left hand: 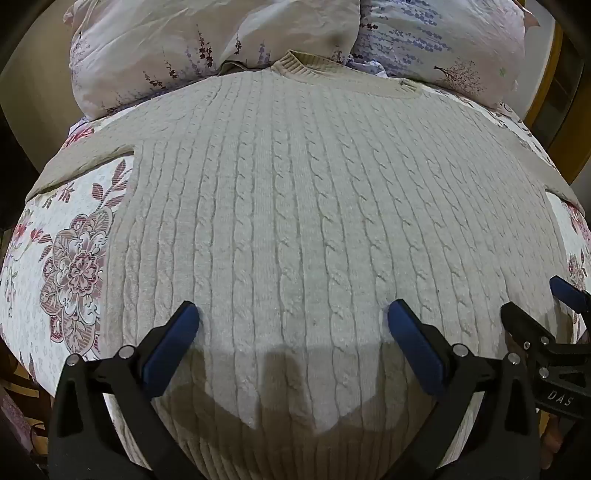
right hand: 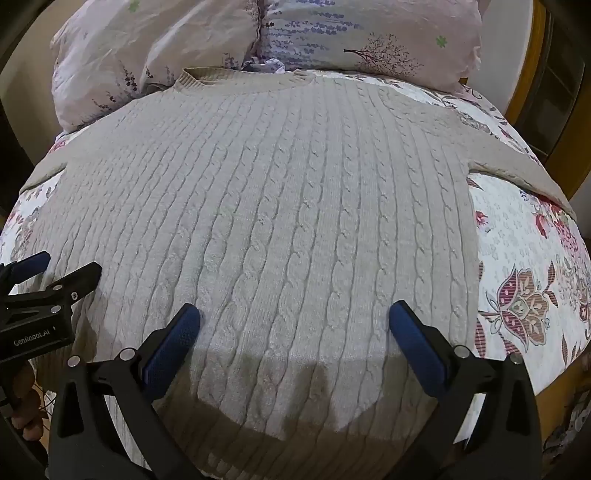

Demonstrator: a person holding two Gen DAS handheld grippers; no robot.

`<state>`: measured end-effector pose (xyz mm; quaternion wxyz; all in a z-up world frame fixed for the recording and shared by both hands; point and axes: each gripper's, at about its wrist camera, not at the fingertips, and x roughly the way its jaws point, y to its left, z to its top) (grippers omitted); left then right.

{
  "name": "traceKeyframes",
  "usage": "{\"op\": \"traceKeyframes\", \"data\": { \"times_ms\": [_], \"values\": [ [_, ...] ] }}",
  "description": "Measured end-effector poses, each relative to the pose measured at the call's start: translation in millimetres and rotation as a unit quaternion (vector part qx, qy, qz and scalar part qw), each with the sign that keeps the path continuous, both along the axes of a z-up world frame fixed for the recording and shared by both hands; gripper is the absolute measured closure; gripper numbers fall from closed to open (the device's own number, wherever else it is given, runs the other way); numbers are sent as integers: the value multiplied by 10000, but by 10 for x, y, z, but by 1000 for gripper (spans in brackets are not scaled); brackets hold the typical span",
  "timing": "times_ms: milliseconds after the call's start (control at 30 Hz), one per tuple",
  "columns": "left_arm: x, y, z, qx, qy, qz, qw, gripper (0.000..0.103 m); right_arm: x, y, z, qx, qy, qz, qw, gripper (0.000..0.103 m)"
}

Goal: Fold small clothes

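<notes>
A cream cable-knit sweater (left hand: pixel 295 206) lies flat on a floral bedspread (left hand: pixel 74 258), collar (left hand: pixel 291 64) at the far end, sleeves spread to both sides. It also fills the right wrist view (right hand: pixel 280 221). My left gripper (left hand: pixel 293 317) is open and empty, hovering over the sweater's lower part near the hem. My right gripper (right hand: pixel 294 315) is open and empty over the same lower area, a little to the right. The right gripper also shows at the right edge of the left wrist view (left hand: pixel 535 302). The left gripper shows at the left edge of the right wrist view (right hand: pixel 70 267).
Two floral pillows (left hand: pixel 207 48) (right hand: pixel 369 33) lie at the head of the bed just beyond the collar. The bedspread (right hand: pixel 528 288) shows on both sides of the sweater. A wooden frame (right hand: pixel 524 77) stands at the far right.
</notes>
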<state>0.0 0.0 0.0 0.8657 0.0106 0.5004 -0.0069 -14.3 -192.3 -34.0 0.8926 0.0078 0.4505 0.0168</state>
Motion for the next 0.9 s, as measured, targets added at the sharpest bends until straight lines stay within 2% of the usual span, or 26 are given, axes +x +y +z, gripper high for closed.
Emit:
{"op": "traceKeyframes", "data": {
  "times_ms": [167,900],
  "values": [
    [1,2,3,1,-11,-3,10000,2,-86,-23,-38,9,-68,57,10000,1],
    [-2,-1,2,14,-32,-1,10000,2,-11,-4,-6,9,-77,57,10000,1]
  ]
}}
